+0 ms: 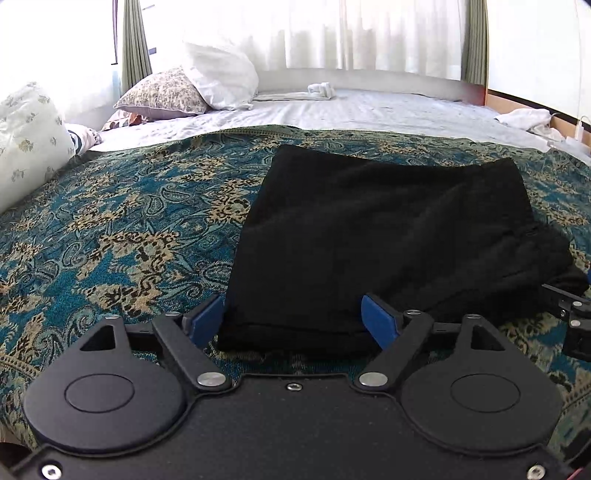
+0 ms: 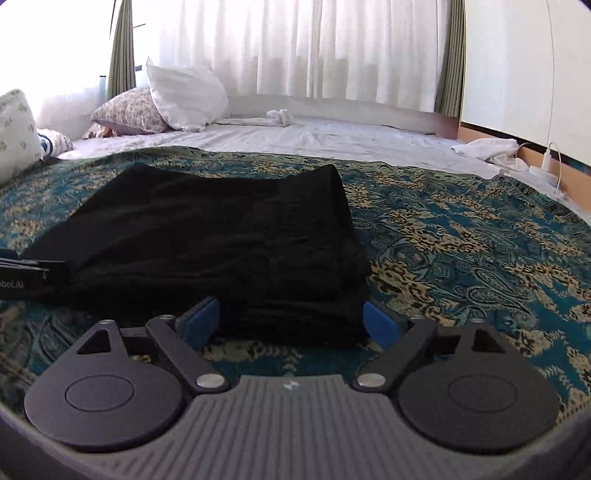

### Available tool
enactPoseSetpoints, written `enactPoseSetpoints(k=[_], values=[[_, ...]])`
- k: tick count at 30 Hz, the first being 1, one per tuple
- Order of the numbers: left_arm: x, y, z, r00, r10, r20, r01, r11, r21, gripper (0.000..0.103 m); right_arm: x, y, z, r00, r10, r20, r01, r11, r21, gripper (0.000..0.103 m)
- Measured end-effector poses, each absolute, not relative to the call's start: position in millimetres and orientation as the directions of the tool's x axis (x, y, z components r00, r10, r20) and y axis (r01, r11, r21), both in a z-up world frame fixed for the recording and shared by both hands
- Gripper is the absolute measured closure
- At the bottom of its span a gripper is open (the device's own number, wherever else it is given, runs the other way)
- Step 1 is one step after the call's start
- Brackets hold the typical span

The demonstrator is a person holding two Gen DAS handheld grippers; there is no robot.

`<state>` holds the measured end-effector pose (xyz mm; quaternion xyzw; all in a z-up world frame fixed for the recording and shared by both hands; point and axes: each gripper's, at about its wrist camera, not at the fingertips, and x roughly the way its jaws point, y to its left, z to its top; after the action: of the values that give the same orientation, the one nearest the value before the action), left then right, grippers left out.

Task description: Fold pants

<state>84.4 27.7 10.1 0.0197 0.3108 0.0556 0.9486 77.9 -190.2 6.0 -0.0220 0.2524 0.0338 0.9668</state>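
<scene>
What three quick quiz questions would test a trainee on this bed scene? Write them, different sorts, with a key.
1. True or false: the black pants lie folded on the patterned bedspread.
2. The left hand-held gripper is: A open, B shut on the pants.
3. Fill in: the right hand-held gripper faces the pants' ____ edge.

Key: 1 true; 2 A; 3 near.

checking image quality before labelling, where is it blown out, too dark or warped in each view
Left wrist view: window behind the curtains is blown out, black pants lose nearly all fold detail, bed's far edge bows from fisheye. Right wrist view: same glare through the curtains, pants again a dark mass, bedspread pattern stays sharp.
</scene>
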Motion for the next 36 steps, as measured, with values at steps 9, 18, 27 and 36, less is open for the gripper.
enactPoseSetpoints(k=[9,18,27,36], values=[[81,40,13,0.774,0.086,-0.627,-0.124,0.992,-0.017,0.016,78,-206,-1,0.851,0.032,-0.524,0.002,0.998,0.065,0.005],[56,19,13,0.765,0.042,-0.643,-0.060,0.998,-0.007,0.006,54,-196,2,0.858,0.068,-0.509,-0.035,0.997,0.075,0.001],[52,18,-1,0.753,0.065,-0.655,-0.069,0.997,0.020,0.000,50,-178,-8,0.833,0.083,-0.546,-0.105,0.994,-0.009,0.000],[53,19,-2,0.755,0.065,-0.653,-0.071,0.997,0.018,0.000,51,-179,-10,0.824,0.090,-0.559,-0.109,0.994,-0.002,0.000]])
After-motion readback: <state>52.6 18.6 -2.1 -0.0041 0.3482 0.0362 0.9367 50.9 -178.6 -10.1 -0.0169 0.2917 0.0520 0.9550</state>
